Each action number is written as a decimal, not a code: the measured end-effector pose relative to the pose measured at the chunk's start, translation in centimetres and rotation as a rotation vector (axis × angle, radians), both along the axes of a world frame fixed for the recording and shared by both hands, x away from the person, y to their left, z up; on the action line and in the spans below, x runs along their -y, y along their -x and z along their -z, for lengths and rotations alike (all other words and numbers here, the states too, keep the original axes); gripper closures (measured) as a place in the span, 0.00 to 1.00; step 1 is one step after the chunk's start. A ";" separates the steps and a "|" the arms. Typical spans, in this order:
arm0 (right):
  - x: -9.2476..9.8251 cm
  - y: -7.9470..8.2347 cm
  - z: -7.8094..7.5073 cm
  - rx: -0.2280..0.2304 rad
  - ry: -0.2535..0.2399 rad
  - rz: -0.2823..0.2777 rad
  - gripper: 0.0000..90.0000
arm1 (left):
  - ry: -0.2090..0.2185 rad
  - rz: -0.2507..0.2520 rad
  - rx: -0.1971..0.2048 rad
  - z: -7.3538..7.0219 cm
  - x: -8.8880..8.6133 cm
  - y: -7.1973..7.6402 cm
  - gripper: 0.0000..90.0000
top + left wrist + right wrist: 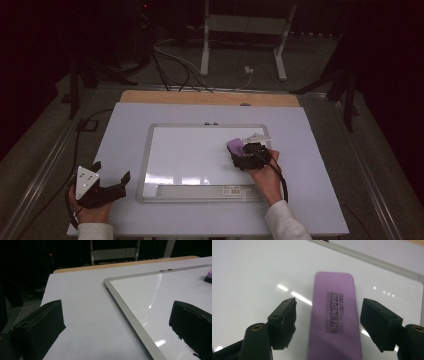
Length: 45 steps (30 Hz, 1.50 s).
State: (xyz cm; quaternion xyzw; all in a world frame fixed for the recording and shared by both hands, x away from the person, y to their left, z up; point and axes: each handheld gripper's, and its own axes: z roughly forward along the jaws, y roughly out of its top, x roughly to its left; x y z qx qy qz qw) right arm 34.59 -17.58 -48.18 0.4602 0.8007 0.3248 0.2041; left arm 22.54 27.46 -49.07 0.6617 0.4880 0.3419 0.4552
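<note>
Hands come in low in the high view. Left gripper (pixel 111 176) rests on the tabletop (pixel 125 130), fingers spread wide, holding nothing.

Left gripper view: the whiteboard (pixel 140 327) edge runs between its fingers.

Right gripper view: the purple eraser (pixel 334 315) lies between the right gripper (pixel 328 322) fingers, gaps either side. Squeeze evenly on its long sides.

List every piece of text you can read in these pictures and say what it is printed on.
"MAGNETIC": largest line on the purple eraser, lying on the whiteboard between the open jaws of the right tool.
A smaller line above it and another below: too blurred to read.
Barcode sticker on the whiteboard's near frame: too small to read.
</note>
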 end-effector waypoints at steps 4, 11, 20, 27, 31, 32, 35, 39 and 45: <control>-0.4 0.1 0.2 0.002 0.015 -0.029 0.33 | 0.001 0.000 0.000 0.0 0.0 0.0 0.01; -0.5 -0.1 0.7 -0.007 0.027 -0.034 0.34 | 0.001 -0.001 -0.001 0.0 0.0 0.0 0.01; -0.4 -0.2 0.7 -0.011 0.035 -0.039 0.35 | 0.001 0.000 0.000 0.0 0.1 0.0 0.01; -0.2 -0.4 0.7 -0.007 0.049 -0.029 0.35 | 0.002 0.001 0.000 0.0 0.1 0.0 0.01; 0.1 -0.6 0.7 -0.009 0.059 -0.015 0.35 | 0.002 0.001 -0.001 0.0 0.1 0.0 0.01; 0.2 -0.7 0.7 -0.013 0.059 -0.009 0.36 | 0.001 0.001 0.000 0.0 0.1 0.0 0.01; 0.5 -0.9 0.7 -0.020 0.058 0.004 0.36 | 0.001 0.000 -0.001 0.0 0.0 0.0 0.01; 0.5 -1.0 0.7 -0.024 0.075 0.009 0.38 | 0.000 0.000 -0.001 0.0 0.0 0.0 0.01; 0.8 -1.3 0.6 -0.041 0.076 0.018 0.42 | 0.000 0.000 -0.002 0.0 0.0 0.0 0.01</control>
